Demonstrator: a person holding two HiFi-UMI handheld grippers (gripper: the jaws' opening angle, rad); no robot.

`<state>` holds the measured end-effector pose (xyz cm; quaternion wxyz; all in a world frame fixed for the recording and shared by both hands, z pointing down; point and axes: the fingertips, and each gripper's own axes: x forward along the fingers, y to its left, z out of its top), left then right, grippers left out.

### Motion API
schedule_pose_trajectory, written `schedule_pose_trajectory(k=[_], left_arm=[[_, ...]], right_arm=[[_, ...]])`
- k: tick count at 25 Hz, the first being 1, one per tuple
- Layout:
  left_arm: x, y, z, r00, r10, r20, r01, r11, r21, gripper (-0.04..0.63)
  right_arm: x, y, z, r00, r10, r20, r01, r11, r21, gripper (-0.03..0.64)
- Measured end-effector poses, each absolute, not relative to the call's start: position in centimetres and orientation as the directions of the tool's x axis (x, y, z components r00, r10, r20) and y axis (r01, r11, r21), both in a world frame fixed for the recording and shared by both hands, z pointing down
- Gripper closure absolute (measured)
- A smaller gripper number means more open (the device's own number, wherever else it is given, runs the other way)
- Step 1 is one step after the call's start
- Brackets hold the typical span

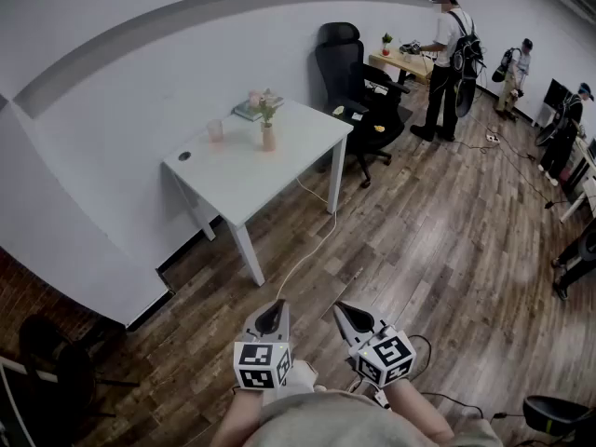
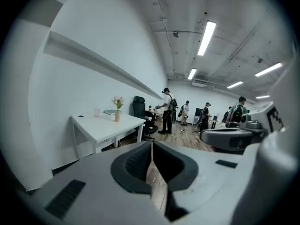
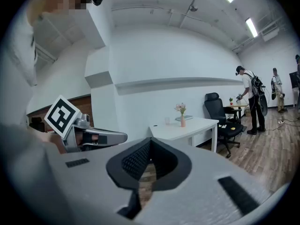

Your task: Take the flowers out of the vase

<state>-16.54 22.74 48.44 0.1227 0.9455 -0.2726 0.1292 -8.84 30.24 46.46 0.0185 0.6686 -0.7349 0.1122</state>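
flowers (image 1: 267, 110): stood upright in vase (image 1: 268, 139) on tabletop (image 1: 279, 170) | left hand-held gripper (image 1: 271, 321), right hand-held gripper (image 1: 353, 322): jaws pressed together, nothing gripped | vase is seen ahead, well apart | left is judged nearer

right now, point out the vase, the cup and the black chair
vase (image 1: 268, 139), head view, its pink body
cup (image 1: 215, 130), head view, its side wall
black chair (image 1: 333, 67), head view, its backrest

Slim pink vase (image 1: 268, 139) being stood upright on a white table (image 1: 279, 170), pale flowers (image 1: 267, 110) being held in it, well ahead of left gripper (image 1: 278, 307) and right gripper (image 1: 341, 309)
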Motion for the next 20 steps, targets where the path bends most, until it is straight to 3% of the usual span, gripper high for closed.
schedule_pose_trajectory(k=[20], left_arm=[[-18.6, 26.1, 46.8, 0.821, -0.502, 0.271, -0.554, -0.815, 0.169, 0.581]], right_arm=[[-9.7, 33.4, 44.7, -0.097, -0.987, 0.125, -0.982, 0.074, -0.174, 0.615]])
